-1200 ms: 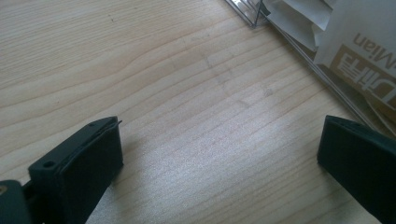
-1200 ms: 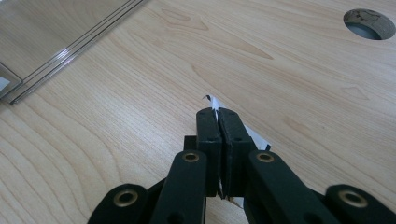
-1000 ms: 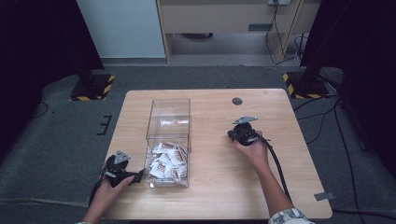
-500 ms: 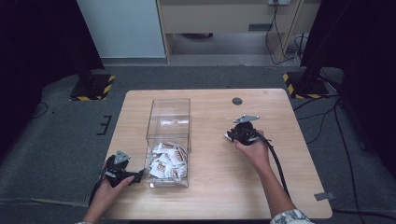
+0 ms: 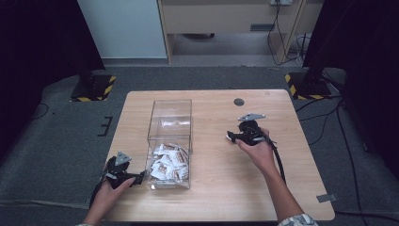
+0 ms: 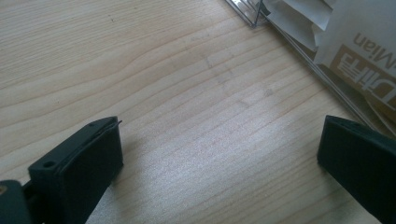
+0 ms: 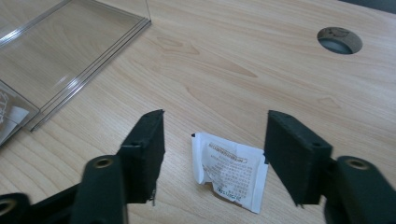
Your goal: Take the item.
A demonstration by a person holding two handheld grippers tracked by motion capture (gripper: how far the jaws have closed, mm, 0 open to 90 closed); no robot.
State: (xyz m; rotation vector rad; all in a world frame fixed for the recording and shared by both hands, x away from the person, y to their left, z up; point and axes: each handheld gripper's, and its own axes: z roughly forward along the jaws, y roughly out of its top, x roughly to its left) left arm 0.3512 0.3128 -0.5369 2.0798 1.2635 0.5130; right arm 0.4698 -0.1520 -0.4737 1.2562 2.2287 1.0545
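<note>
I am holding the right gripper low over the table with its jaws standing wide; they have just been opening, and the small white sachet is lying flat on the wood in the gap between my fingers, touching neither pad. In the high view the same sachet is showing as a pale speck just ahead of the right gripper, on the side toward the clear box. From the right gripper view, the box is sitting well beyond my fingers and off to their left, and the round cable hole is lying far past the right-hand finger. I am keeping the left gripper down near the table too, jaws spread wide with only bare wood between the fingers. Just past its right-hand finger the box wall is running by, with the white and brown packets pressing against the inside of it. In the high view the left gripper is pointing at the near corner of the box, just beside the heap of packets at its near end.
</note>
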